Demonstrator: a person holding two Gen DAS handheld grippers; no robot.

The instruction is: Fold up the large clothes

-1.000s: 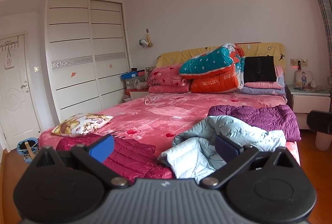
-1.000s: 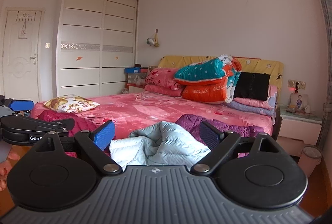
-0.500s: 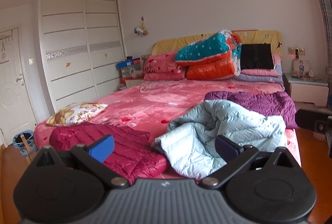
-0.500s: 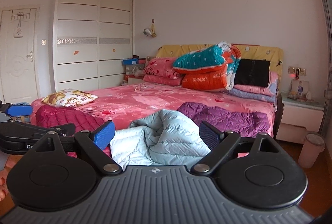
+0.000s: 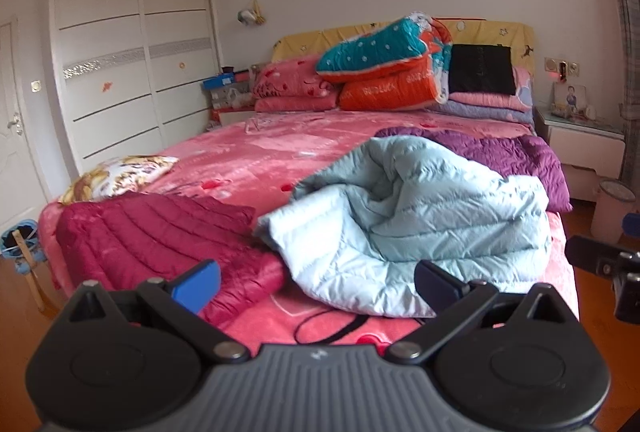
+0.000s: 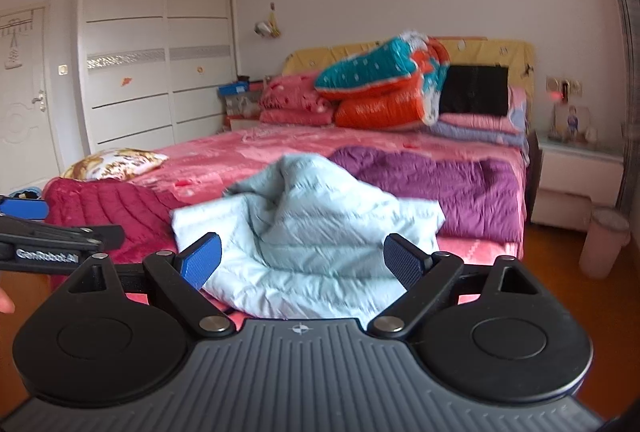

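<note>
Left gripper: the left gripper (image 5: 316,282) is held wide open and empty, low in the frame, before the bed's near edge.
Right gripper: the right gripper (image 6: 302,260) is likewise spread wide, nothing gripped.
Jacket: the pale blue jacket (image 5: 404,220) is seen crumpled at frame centre, just beyond both grippers, untouched.
Texture: it is quilted and puffy.
Neighbours: a maroon jacket (image 5: 160,236) is laid at left, a purple jacket (image 5: 500,152) behind.
Surface: a pink bedspread (image 5: 256,160) is spread beneath.
Room: a white wardrobe (image 5: 120,52) is seen upper left.
</note>
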